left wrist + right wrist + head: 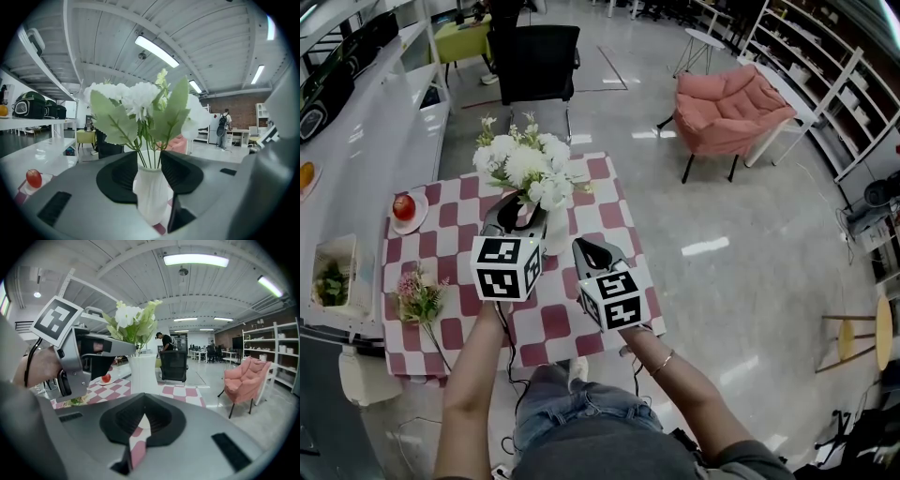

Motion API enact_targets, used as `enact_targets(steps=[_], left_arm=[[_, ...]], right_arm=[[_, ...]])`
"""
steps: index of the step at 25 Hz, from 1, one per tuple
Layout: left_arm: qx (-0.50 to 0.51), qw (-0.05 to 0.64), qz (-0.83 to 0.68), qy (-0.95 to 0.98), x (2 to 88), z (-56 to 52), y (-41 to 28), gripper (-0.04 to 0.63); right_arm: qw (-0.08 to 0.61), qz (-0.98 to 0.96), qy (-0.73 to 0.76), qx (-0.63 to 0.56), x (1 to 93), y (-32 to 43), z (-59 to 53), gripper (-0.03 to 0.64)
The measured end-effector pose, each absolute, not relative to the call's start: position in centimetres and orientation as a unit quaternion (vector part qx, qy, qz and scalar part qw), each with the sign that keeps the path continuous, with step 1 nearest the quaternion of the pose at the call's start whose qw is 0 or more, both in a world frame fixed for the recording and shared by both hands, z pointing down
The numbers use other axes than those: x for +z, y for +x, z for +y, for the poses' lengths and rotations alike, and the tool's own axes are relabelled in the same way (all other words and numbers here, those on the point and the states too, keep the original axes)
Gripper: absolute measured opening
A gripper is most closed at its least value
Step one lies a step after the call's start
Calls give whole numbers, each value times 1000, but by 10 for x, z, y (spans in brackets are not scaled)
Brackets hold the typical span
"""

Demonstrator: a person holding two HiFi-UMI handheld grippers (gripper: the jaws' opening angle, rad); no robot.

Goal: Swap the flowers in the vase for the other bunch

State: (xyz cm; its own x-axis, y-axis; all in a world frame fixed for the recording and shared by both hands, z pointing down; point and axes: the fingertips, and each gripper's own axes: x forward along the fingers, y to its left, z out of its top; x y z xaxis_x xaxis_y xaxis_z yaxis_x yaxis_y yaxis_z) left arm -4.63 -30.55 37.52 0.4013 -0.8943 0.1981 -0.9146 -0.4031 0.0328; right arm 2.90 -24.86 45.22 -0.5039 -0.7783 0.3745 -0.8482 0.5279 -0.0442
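Checkered table (602, 192): L gripper (517, 214) fingers (117, 180) apart w/ white vase (151, 194) between, R gripper (591, 253) fingers (119, 418) closed, empty.

vase (555, 236): mostly hidden behind my left gripper (517, 216) and white flowers (525, 164) in head view; its foot lost below my gripper's body.

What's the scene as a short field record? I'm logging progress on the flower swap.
vase: white, upright on checkered table, white flowers in it
pink bunch: lying on table, apart from vase
left gripper: jaws apart around the stems at the vase mouth
right gripper: shut, empty
swap: not yet done
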Motion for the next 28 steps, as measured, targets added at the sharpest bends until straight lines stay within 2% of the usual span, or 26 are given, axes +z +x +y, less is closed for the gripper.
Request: enact_targets(steps=[12, 28], left_arm=[[93, 78, -541, 832, 386, -297, -43, 233], [88, 111, -554, 821, 411, -279, -51, 240]], right_arm=[[156, -858, 477, 115, 455, 33, -248, 11], [156, -862, 467, 120, 462, 32, -246, 10]])
